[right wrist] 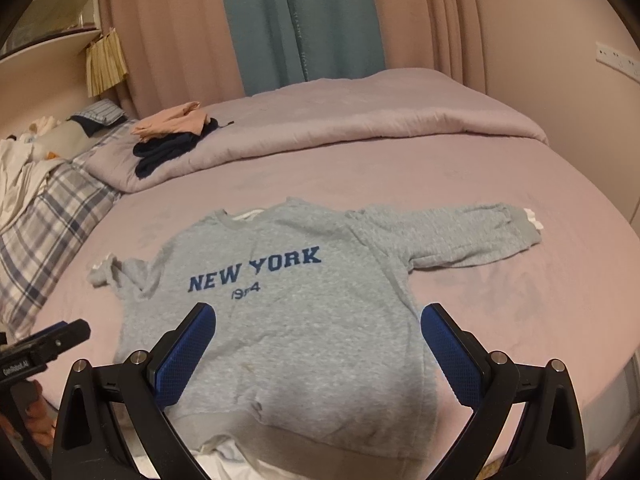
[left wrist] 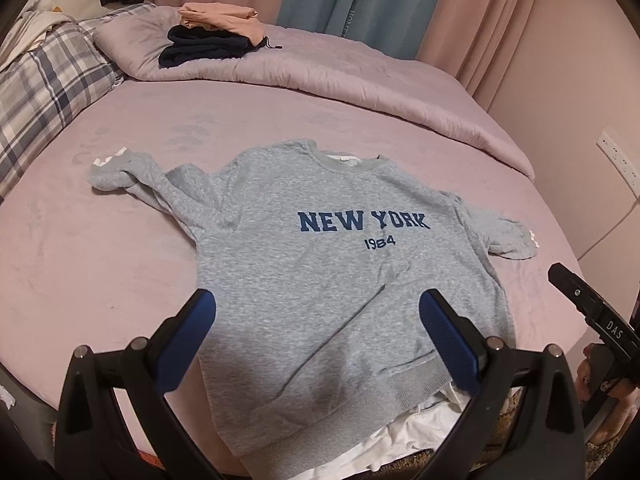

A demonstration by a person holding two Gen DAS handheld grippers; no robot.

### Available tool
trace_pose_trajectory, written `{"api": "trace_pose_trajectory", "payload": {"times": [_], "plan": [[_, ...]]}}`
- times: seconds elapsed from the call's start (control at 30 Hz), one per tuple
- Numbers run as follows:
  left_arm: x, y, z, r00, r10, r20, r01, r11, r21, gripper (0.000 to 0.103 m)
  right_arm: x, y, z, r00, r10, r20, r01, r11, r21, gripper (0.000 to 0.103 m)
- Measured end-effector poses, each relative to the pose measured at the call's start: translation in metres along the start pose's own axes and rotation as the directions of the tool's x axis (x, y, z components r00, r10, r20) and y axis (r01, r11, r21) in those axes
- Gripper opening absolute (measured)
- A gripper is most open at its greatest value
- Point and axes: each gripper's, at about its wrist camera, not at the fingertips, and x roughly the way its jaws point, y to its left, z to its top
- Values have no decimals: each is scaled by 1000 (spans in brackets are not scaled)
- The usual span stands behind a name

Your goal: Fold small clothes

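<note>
- Left wrist view: left claw (left wrist: 318,312) spread apart, sweatshirt (left wrist: 320,264) flat on bed (left wrist: 100,264) just ahead.
- Right claw (right wrist: 318,326) also apart, above sweatshirt's hem.

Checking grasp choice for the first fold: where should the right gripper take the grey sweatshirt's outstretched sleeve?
Probably at the cuff, coming from the bed's outer side: the sleeve of the sweatshirt lies flat and extended, so its free end lifts easily. The right gripper is open.
</note>
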Motion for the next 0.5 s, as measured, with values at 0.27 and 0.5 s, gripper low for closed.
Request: {"api": "trace_pose_trajectory", "payload": {"times": [0.27, 0.5], "plan": [[1, -1, 1, 1000, -3, -7, 3, 1000, 4, 101, 0, -2, 0, 1000, -2, 1, 2, 1000, 3, 102], [4, 1, 1, 1000, 0, -16, 0, 1000, 3, 101, 2, -5, -1, 1000, -5, -5, 5, 1000, 11, 102]]}}
